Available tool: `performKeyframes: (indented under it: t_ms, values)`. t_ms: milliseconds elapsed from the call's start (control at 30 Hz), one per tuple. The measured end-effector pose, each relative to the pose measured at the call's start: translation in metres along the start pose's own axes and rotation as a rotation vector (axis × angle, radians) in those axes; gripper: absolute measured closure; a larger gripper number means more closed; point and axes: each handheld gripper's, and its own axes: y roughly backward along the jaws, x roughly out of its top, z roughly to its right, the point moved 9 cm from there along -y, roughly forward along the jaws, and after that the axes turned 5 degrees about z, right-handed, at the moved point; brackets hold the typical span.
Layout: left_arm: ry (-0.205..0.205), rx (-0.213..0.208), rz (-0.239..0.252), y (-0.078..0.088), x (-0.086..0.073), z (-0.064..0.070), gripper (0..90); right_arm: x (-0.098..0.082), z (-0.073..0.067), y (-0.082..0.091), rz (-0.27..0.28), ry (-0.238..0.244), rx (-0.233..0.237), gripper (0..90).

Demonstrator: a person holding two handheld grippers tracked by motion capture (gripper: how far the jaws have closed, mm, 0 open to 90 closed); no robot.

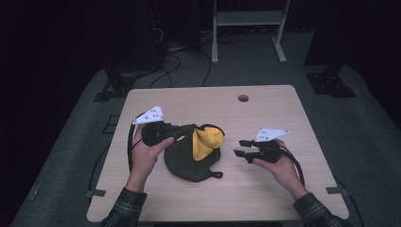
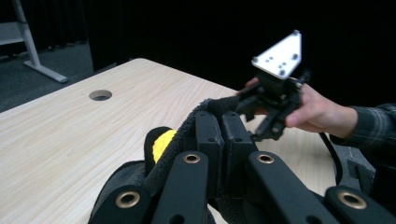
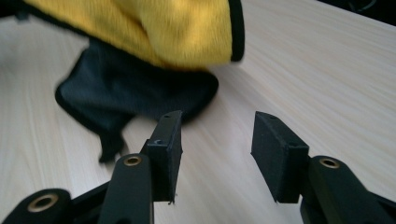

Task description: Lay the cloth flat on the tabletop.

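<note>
One corner of the cloth (image 1: 195, 158) near the table's (image 1: 265, 194) middle is pinched up in my left gripper (image 1: 189, 130); my right gripper (image 1: 242, 147), half open and empty beside the cloth, has folding left.

High view looks down from above; both claw-mounted views sit low, sharing the cloth (image 1: 196, 158) closely.

Cloth (image 1: 196, 158): soft fleecy fabric, matt, dark outside, yellow lining, stitched dark edge; table (image 1: 265, 198): pale wood-grain top, smooth, low sheen; left gripper (image 2: 222, 135) and right gripper (image 3: 215, 144): matt black plastic, brass-coloured rivets, rubbery pads; grey plates flat, dull.
</note>
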Motion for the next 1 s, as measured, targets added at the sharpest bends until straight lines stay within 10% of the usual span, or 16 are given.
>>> performKeyframes:
  t_ms: [433, 633, 1000]
  values:
    - [0.005, -0.033, -0.021, -0.004, -0.005, 0.005, 87.8, 0.027, 0.005, -0.044, -0.007, 0.052, 0.153, 48.0]
    - [0.012, -0.017, -0.020, 0.000, -0.006, 0.000, 87.8, 0.025, -0.002, -0.054, -0.053, 0.037, 0.208, 75.8]
    - [0.029, 0.066, 0.023, 0.025, -0.003, -0.022, 87.8, 0.055, 0.018, -0.004, 0.031, -0.012, 0.102, 83.0]
